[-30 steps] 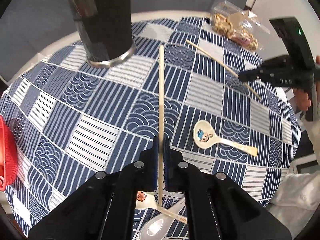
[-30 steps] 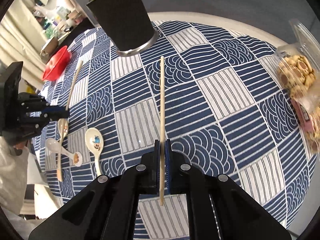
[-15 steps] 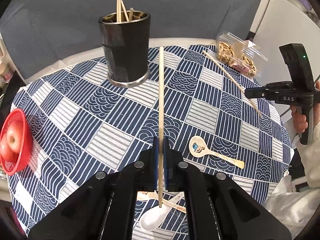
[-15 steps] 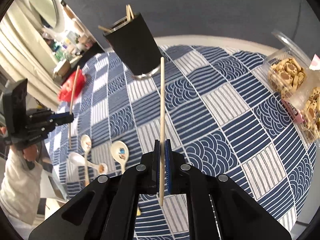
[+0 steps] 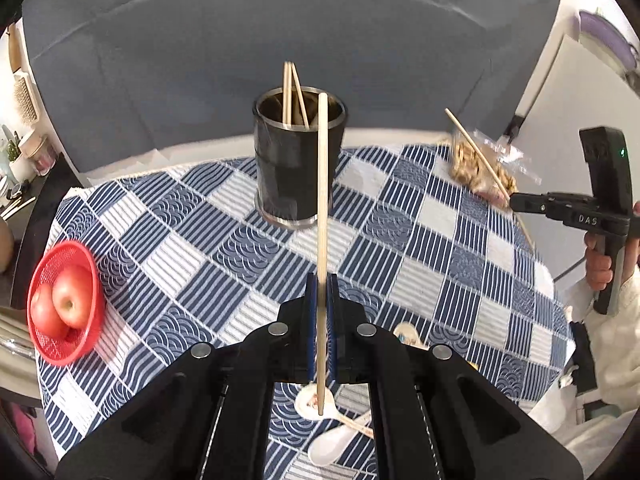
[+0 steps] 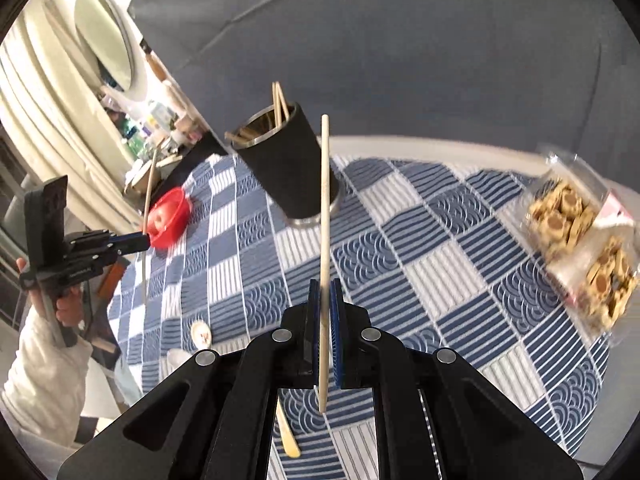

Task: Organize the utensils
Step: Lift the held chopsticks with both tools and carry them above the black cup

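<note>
My left gripper (image 5: 320, 292) is shut on a wooden chopstick (image 5: 322, 200), held in the air and pointing toward the black utensil holder (image 5: 298, 168). The holder stands at the table's far side with a few chopsticks in it. My right gripper (image 6: 325, 292) is shut on a second chopstick (image 6: 325, 220), which also points at the holder (image 6: 288, 168). Each view shows the other gripper off to the side with its stick: the right one (image 5: 516, 202) and the left one (image 6: 146, 238). White spoons (image 5: 332, 440) lie on the cloth below my left gripper.
A red basket (image 5: 44, 280) with apples sits at the table's left edge. A clear bag of biscuits (image 6: 580, 240) lies at the far right. A blue-and-white checked cloth (image 5: 400, 240) covers the round table. A grey panel stands behind it.
Both grippers have risen well above the table, each still holding its chopstick. The holder now sits lower in both views, and its open rim shows.
</note>
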### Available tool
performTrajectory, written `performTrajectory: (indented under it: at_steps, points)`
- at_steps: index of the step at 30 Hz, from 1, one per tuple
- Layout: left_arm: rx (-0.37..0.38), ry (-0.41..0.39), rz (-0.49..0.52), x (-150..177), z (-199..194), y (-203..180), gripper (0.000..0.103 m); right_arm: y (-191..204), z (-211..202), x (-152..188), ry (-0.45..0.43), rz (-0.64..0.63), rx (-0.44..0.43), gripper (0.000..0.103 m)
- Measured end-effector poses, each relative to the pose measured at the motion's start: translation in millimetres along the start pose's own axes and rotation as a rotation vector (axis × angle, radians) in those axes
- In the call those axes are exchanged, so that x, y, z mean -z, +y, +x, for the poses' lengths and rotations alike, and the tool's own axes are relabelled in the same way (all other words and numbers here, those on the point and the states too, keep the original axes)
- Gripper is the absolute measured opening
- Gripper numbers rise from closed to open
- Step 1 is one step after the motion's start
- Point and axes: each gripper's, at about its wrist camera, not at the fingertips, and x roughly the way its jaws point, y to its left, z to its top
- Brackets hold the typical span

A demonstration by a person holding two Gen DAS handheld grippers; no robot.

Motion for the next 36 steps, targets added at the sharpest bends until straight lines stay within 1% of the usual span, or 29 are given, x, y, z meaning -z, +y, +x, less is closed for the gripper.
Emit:
performTrajectory:
  at_steps: [5, 8, 11, 15, 17, 19, 24, 28, 30, 32, 33, 36]
  points:
    - [0.011, -0.008, 0.011, -29, 1, 18, 0.005, 4, -1, -27, -0.053, 0.019, -0.001, 0.005]
    - [0.014, -0.007, 0.036, -49, 5, 32, 0.005, 10, 3, -47, -0.093, 0.027, -0.002, 0.005]
    - [0.037, -0.027, 0.052, -70, 9, 44, 0.005, 15, 8, -64, -0.125, 0.027, -0.003, 0.005]
    - [0.088, -0.060, 0.058, -92, 13, 56, 0.005, 19, 16, -81, -0.183, 0.034, -0.018, 0.005]
    - [0.138, -0.095, 0.063, -103, 12, 62, 0.005, 21, 22, -90, -0.208, 0.038, -0.037, 0.005]
    - [0.160, -0.113, 0.062, -112, 14, 67, 0.005, 24, 27, -96, -0.231, 0.038, -0.034, 0.005]
    - [0.193, -0.168, 0.083, -133, 14, 72, 0.005, 35, 38, -109, -0.298, 0.011, -0.080, 0.005]
    - [0.220, -0.215, 0.085, -147, 20, 76, 0.005, 42, 45, -118, -0.352, -0.017, -0.149, 0.005]
    - [0.260, -0.225, 0.076, -153, 27, 78, 0.005, 44, 48, -120, -0.382, -0.032, -0.181, 0.005]
    - [0.272, -0.249, 0.074, -160, 36, 79, 0.005, 43, 49, -123, -0.416, -0.036, -0.213, 0.005]
    - [0.289, -0.248, 0.071, -162, 40, 79, 0.005, 43, 50, -124, -0.430, -0.038, -0.227, 0.005]
    - [0.328, -0.267, 0.050, -170, 50, 80, 0.005, 44, 54, -128, -0.464, -0.046, -0.236, 0.005]
